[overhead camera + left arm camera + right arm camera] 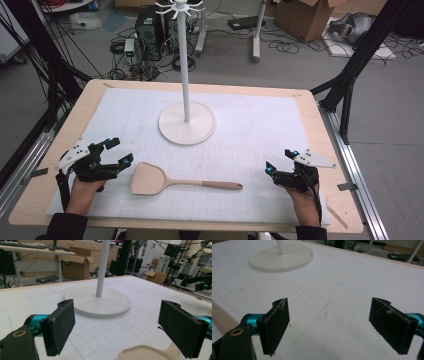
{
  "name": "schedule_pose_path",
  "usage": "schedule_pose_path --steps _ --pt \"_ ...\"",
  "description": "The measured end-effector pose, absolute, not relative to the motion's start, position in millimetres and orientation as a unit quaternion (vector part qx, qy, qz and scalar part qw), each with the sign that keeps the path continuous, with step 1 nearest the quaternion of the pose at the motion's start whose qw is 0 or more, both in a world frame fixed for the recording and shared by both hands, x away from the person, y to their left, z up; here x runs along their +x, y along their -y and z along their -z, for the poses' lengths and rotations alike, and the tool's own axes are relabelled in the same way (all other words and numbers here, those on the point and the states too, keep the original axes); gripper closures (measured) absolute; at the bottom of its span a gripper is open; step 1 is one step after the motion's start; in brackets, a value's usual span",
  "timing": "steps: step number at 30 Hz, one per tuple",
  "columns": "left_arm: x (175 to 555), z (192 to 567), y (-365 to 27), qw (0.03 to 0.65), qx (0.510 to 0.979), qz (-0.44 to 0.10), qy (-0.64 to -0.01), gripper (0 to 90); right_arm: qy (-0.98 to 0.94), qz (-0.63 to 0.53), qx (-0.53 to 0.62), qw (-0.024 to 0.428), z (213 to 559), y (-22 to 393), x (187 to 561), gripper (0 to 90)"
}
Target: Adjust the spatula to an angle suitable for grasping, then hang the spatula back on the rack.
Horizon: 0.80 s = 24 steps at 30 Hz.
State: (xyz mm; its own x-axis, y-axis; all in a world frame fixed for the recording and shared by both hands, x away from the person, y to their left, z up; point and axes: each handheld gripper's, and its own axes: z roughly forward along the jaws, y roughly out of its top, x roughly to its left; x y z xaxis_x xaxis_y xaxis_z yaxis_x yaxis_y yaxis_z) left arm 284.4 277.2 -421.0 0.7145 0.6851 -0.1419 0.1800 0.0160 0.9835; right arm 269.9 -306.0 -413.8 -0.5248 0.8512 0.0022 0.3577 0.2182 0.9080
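Wooden spatula [172,181] lies flat on the white gridded mat [250,135], between the two tongs: its broad blade sits just beside the left gripper [116,151], its handle runs toward the right gripper [281,160] and ends near it, not touching. Left gripper: jaws spread wide, nothing between them; in the left gripper view the blade edge [142,352] shows low, just ahead of the jaws. Right gripper: jaws likewise spread and empty; the handle [222,316] passes at the left edge of its own view. A white hook stand [186,75] rises on a round base [187,124] beyond both grippers, well apart from the spatula. Assessment: the spatula looks light, rigid and smooth, unlikely to break. The slim handle offers the surest hold, pinched across its width; the flat blade would likely slip or pivot.
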Motion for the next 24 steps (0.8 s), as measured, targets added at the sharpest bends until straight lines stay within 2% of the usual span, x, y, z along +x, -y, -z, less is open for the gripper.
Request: schedule_pose_path --steps 12,24 --pt "289 404 -255 0.598 0.737 -0.155 -0.273 15.4 -0.755 -0.458 0.397 0.250 417 300 271 15.4" --pt "294 390 -202 0.509 0.842 -0.078 -0.160 30.4 -0.780 -0.453 0.372 0.221 420 288 273 15.5"
